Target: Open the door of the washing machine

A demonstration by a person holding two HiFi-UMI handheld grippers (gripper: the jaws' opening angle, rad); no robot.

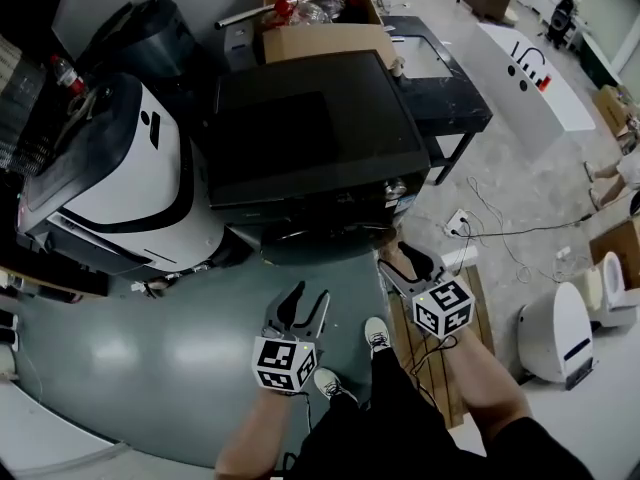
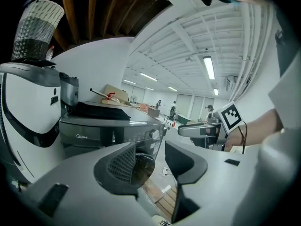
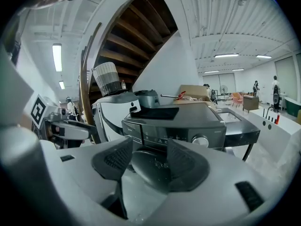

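Both claws are released, with their jaws standing apart and nothing between the pads. The left claw [image 1: 310,296] hangs low and short of the dark grey front-loading washing machine with a black top [image 1: 310,138]. The right claw [image 1: 398,258] is ahead of it and nearer the cabinet's front.

In the right gripper view, the machine's round dark glass door [image 3: 149,169] sits straight ahead of the claw [image 3: 150,160] and fills the gap between the jaws. The silver control knob [image 3: 201,141] is above it and to the right. The pads do not appear to press on anything.

The step in hand is the approach to the door, and the right claw looks better placed to finish it. No view shows clearly which edge carries the latch or pull recess, so find that edge before closing in. Hook one jaw behind the rim there rather than pinching the curved glass, which would likely slip. Then draw back along the door's swing, keeping the left claw clear of its arc.
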